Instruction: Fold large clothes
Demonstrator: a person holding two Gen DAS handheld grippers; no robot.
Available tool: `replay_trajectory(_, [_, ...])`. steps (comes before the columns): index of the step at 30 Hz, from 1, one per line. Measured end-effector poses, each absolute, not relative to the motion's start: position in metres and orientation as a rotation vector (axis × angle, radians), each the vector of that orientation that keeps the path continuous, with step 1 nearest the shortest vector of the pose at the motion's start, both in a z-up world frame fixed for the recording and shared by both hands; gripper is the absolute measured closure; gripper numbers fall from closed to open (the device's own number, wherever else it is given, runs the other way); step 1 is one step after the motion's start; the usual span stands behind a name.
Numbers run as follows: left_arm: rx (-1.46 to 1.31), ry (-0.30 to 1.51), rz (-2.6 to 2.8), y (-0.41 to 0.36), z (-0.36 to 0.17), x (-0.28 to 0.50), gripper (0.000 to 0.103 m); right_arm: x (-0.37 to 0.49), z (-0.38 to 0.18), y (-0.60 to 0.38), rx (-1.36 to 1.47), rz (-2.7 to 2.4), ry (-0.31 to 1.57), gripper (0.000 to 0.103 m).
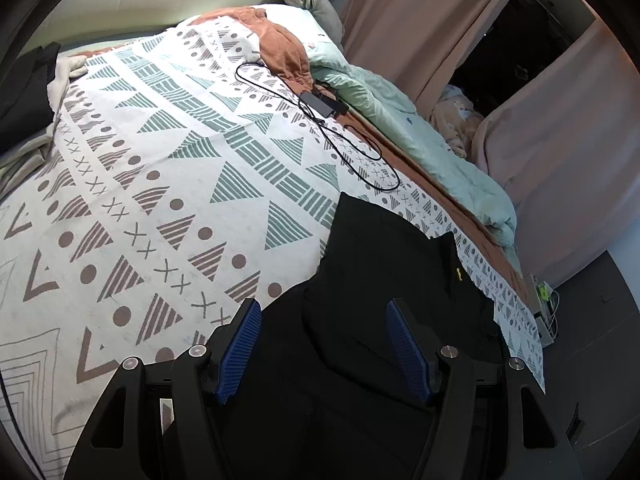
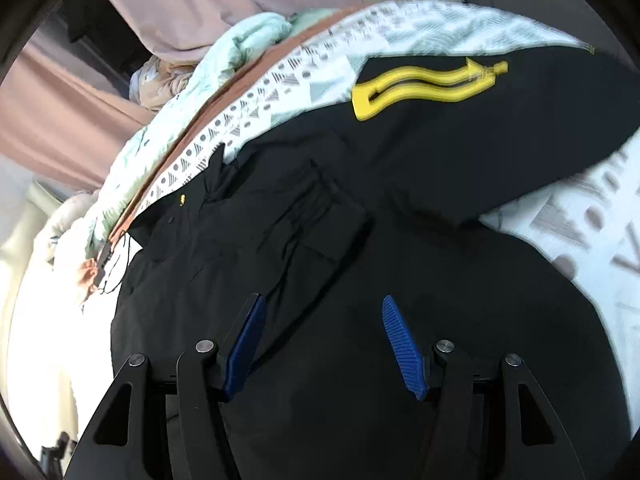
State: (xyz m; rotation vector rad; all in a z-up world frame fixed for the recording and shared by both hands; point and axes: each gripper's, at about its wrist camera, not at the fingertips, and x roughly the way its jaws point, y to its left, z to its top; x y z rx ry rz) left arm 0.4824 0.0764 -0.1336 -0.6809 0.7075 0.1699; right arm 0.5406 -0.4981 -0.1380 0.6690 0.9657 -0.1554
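Observation:
A large black garment (image 1: pixel 384 256) lies on the patterned bedspread (image 1: pixel 160 168) near the bed's right edge. A small yellow mark shows near its collar. My left gripper (image 1: pixel 322 308) hovers over the garment's near part, jaws open, nothing pinched between the blue pads (image 1: pixel 240 344). In the right wrist view the same black garment (image 2: pixel 304 216) fills the middle, with a chest pocket and a yellow wavy print (image 2: pixel 424 88) on a spread part at the top. My right gripper (image 2: pixel 322 304) stands open just above the cloth, its pads (image 2: pixel 404 348) apart.
A black charger brick (image 1: pixel 324 104) with a looping cable lies mid-bed. A mint quilt (image 1: pixel 420 140) is bunched along the bed's far side by pink curtains (image 1: pixel 540 128). A rust-coloured cloth (image 1: pixel 280 48) and another dark garment (image 1: pixel 24 88) sit at the far end.

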Motion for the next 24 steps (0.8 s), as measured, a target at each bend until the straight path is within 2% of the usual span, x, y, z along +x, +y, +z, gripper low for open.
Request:
replay_trajectory(1, [-0.67,0.71,0.173,0.075,-0.134,0.483,0.037,0.543,-0.142,-0.498,0.674,-0.148,0.973,0.044])
replay_trajectory(7, [-0.633,0.731,0.186,0.066,-0.14,0.489,0.037,0.566,-0.164,-0.498,0.708,-0.123,0.992,0.069])
replay_trajectory(9, [-0.615,0.741,0.186,0.062,-0.142,0.491,0.037,0.575,-0.171,-0.499,0.715,-0.122,0.997,0.094])
replay_trajectory(17, [-0.557,0.753,0.17,0.045,-0.145,0.497,0.036,0.597,-0.178,-0.505,0.775,-0.104,0.998,0.096])
replay_trajectory(19, [-0.544,0.755,0.159,0.039,-0.144,0.498,0.036,0.596,-0.173,-0.506,0.773,-0.101,1.005,0.09])
replay_trajectory(20, [-0.542,0.754,0.148,0.036,-0.143,0.499,0.036,0.593,-0.17,-0.509,0.772,-0.1,1.004,0.072])
replay_trajectory(21, [-0.543,0.755,0.134,0.033,-0.143,0.499,0.036,0.591,-0.165,-0.512,0.775,-0.103,0.99,0.048])
replay_trajectory(23, [-0.553,0.757,0.096,0.026,-0.143,0.5,0.035,0.58,-0.152,-0.523,0.782,-0.116,0.93,0.03])
replay_trajectory(24, [-0.556,0.757,0.08,0.024,-0.143,0.501,0.032,0.576,-0.147,-0.529,0.776,-0.129,0.909,0.03])
